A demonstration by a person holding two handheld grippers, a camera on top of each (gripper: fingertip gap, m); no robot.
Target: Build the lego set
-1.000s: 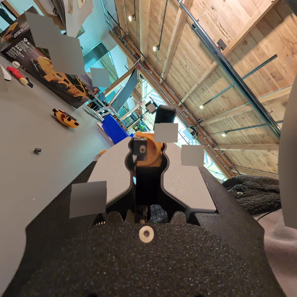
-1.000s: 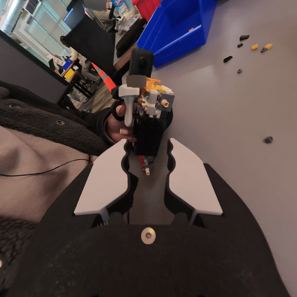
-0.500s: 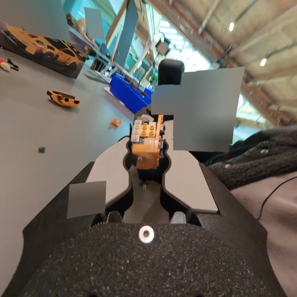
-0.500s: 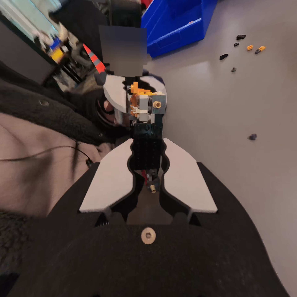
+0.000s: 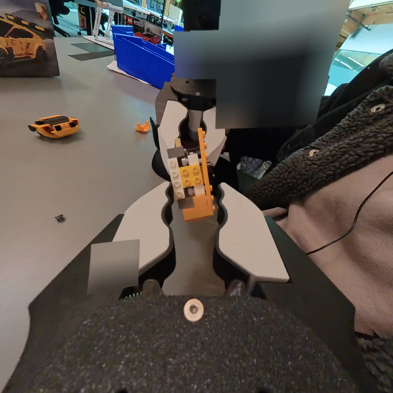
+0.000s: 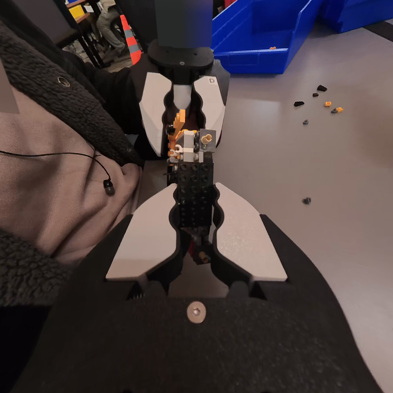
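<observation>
While the right tongs clench the model's black base above the desk, the left tongs stand released around its orange end, likely freeing it for regripping.

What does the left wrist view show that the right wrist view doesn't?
Left wrist only: the set's box, an orange car section on the table, a loose orange piece. Right wrist only: scattered small pieces, a traffic cone, an earbud. Both: the lego build, the blue bins, both grippers. The right gripper is shut on the build; the left gripper is open around its orange end.
</observation>
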